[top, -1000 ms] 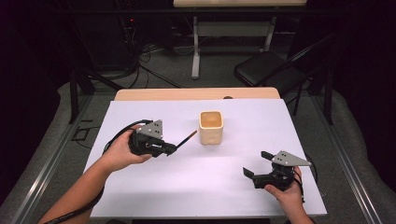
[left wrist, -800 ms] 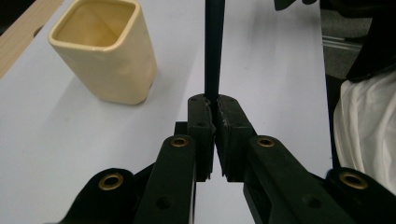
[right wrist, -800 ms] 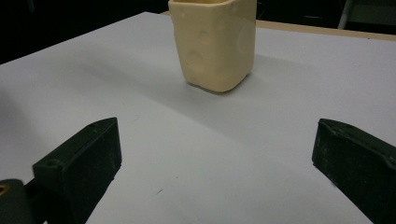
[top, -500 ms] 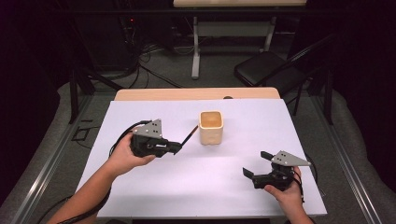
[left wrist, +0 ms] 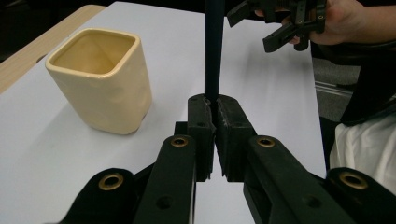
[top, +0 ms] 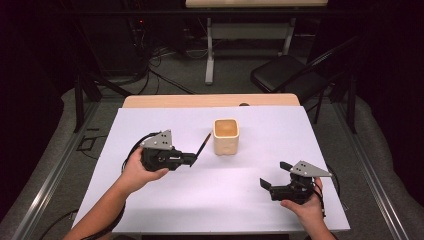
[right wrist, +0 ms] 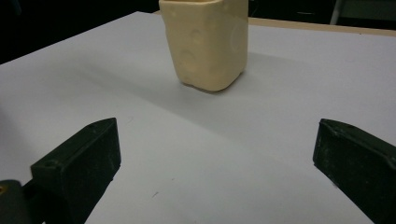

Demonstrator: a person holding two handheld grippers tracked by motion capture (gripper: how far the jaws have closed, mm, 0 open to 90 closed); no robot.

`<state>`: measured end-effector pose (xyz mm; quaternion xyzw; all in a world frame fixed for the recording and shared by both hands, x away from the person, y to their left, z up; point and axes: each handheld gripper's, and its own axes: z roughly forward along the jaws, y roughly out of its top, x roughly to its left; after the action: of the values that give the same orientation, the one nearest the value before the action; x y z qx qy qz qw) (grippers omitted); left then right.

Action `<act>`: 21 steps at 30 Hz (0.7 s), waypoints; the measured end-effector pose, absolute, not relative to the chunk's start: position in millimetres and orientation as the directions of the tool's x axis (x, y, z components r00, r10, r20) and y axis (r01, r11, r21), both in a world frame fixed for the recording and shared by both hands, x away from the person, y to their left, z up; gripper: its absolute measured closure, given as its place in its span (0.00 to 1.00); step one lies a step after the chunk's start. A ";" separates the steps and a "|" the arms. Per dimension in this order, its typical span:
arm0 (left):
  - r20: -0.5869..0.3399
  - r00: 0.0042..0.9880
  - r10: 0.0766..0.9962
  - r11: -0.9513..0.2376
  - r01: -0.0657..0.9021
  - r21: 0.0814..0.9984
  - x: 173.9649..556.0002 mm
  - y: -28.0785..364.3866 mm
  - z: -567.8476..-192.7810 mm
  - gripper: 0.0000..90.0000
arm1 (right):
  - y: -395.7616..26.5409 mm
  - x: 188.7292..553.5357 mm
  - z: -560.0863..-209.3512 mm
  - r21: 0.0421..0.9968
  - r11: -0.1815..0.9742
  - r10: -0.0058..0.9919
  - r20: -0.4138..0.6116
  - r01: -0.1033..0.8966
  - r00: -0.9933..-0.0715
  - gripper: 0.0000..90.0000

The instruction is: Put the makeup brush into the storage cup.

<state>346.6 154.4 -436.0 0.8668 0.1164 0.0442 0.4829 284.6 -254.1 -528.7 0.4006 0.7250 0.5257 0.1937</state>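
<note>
table (top: 150,200): white, cup mid-table
cup (top: 226,136): upright, mouth open, just right of pen tip
left gripper (top: 191,159): clamped on pen
right gripper (top: 274,175): wide, empty, near edge
pen (top: 202,146): probably a pen; lift tip over rim, then drop

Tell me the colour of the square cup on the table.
Pale cream-yellow cup, clearest in the left gripper view.
</note>
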 end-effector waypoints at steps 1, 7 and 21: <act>-0.037 0.969 0.245 -0.502 0.159 0.850 346.4 154.3 -436.4 0.94 | -253.9 284.6 -528.6 0.916 0.127 0.787 0.140 0.380 -0.601 0.00; -0.049 0.967 0.249 -0.465 0.163 0.870 345.7 154.9 -440.3 0.94 | -253.2 285.9 -529.3 0.910 0.129 0.801 0.139 0.394 -0.583 0.00; -0.066 0.965 0.253 -0.366 0.159 0.917 340.4 154.0 -450.1 0.94 | -253.6 282.6 -522.7 0.928 0.152 0.790 0.091 0.339 -0.606 0.11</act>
<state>340.4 154.0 -450.1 0.8252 0.1245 0.0428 0.5493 282.6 -253.6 -522.7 0.3880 0.7277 0.5228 0.2160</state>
